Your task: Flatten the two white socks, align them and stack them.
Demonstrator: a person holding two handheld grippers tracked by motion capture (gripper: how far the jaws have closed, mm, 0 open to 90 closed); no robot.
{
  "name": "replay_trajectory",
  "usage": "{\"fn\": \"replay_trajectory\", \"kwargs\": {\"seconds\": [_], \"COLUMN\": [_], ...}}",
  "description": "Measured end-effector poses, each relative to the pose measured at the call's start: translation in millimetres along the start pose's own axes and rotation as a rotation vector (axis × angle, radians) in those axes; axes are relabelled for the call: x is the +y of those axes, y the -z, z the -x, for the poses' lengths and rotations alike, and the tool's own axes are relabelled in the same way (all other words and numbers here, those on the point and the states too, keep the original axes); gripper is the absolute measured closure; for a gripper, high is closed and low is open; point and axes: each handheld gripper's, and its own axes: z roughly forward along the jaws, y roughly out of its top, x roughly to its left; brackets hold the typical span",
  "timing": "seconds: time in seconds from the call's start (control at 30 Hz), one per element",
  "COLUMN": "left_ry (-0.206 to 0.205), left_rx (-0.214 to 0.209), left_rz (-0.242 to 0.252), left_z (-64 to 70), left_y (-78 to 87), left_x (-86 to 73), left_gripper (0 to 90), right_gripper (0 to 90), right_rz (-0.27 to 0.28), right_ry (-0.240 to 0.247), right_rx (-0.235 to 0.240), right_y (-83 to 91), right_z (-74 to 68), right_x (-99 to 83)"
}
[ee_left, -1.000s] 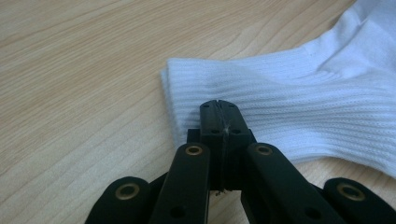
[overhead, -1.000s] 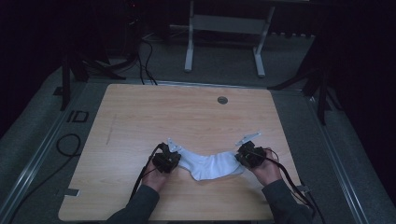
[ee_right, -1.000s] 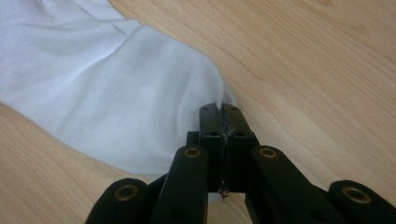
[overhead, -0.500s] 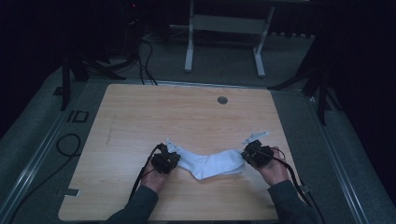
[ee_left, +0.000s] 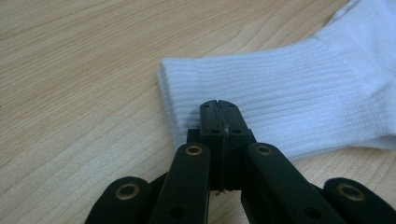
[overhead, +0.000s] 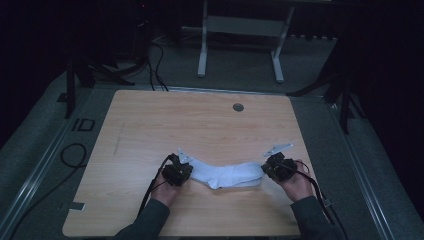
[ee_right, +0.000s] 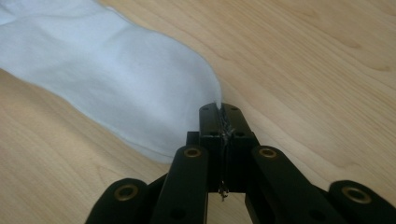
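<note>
A white sock (overhead: 225, 175) lies stretched sideways on the wooden table (overhead: 200, 125), near its front edge. My left gripper (overhead: 188, 172) is at the sock's left end. In the left gripper view the jaws (ee_left: 219, 106) are pressed together on the ribbed cuff (ee_left: 280, 98). My right gripper (overhead: 265, 170) holds the other end. In the right gripper view its tips (ee_right: 219, 108) pinch a small peak of the smooth toe fabric (ee_right: 116, 79). The sock sags slightly toward me at its heel.
A round cable hole (overhead: 238, 107) sits in the table's far middle. Beyond the table stands a white metal frame (overhead: 240, 30) on the carpet. Cables (overhead: 70, 152) loop on the floor at the left. The far half of the tabletop is bare wood.
My right gripper has shifted a little to the right, pulling the sock straighter. The left gripper has stayed in place.
</note>
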Motion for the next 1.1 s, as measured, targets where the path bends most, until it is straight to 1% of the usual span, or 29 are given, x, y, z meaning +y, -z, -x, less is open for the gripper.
{"fn": "replay_trajectory", "kwargs": {"seconds": [0.03,0.07,0.1,0.17,0.27,0.3,0.33,0.37,0.47,0.5,0.57,0.7,0.77,0.9,0.93,0.97,1.0,1.1], "left_ry": [0.0,0.001,0.002,0.005,0.023,0.026,0.037,0.04,0.046,0.05,0.056,0.057,0.069,0.083,0.095,0.095,0.101,0.111], "left_rx": [0.0,-0.001,-0.001,-0.002,-0.012,-0.013,-0.017,-0.02,-0.044,-0.049,-0.052,-0.046,-0.048,-0.032,-0.027,-0.027,-0.018,-0.006], "left_rz": [-0.001,-0.002,-0.002,-0.003,0.002,0.003,0.006,0.007,0.014,0.017,0.021,0.033,0.047,0.068,0.073,0.073,0.074,0.077], "left_z": [-0.1,-0.2,-0.2,-0.2,-1.1,-1.4,-1.5,-1.7,-4.1,-4.8,-6.2,-8.3,-11.4,-19.6,-22.1,-22.1,-26.5,-32.9], "left_y": [0.1,0.3,0.3,0.6,0.8,0.9,1.0,1.1,2.4,2.8,4.5,7.5,10.8,17.6,18.9,18.9,20.9,23.7], "left_x": [0.0,-0.1,-0.2,-0.3,-0.8,-0.8,-0.7,-0.7,-0.9,-0.8,-0.6,-1.2,-1.6,-1.4,-1.7,-1.7,-2.3,-4.2], "left_gripper": [90.0,90.0,90.0,90.0,90.0,90.0,90.0,90.0,88.0,87.5,87.2,87.1,87.0,87.0,87.0,87.1,87.1,87.0], "right_gripper": [81.5,78.3,74.3,68.6,62.1,62.1,61.1,59.6,54.9,54.2,53.8,53.5,53.3,53.3,53.2,53.2,53.3,53.3], "right_rz": [0.002,0.004,0.013,0.023,0.052,0.052,0.058,0.069,0.096,0.106,0.122,0.128,0.132,0.126,0.123,0.123,0.119,0.117], "right_ry": [0.003,0.005,0.005,-0.002,-0.025,-0.025,-0.028,-0.04,-0.061,-0.079,-0.094,-0.11,-0.12,-0.126,-0.128,-0.128,-0.128,-0.129], "right_rx": [0.017,0.023,0.011,0.001,-0.016,-0.016,-0.019,-0.024,-0.03,-0.028,-0.026,-0.035,-0.033,-0.03,-0.029,-0.029,-0.029,-0.03], "right_y": [-0.9,-1.4,-1.3,-0.2,4.9,4.9,5.7,6.7,8.3,8.9,9.1,7.3,6.4,2.7,2.2,2.2,1.4,0.0], "right_z": [-0.4,-0.5,-0.7,0.8,5.5,5.5,6.8,8.5,12.0,13.5,15.9,19.1,20.3,22.8,22.9,22.9,23.5,25.2], "right_x": [0.0,0.0,0.1,0.1,-1.0,-1.0,-1.3,-1.4,-1.0,-0.3,1.0,4.0,5.2,6.0,6.0,6.0,5.8,5.1]}}
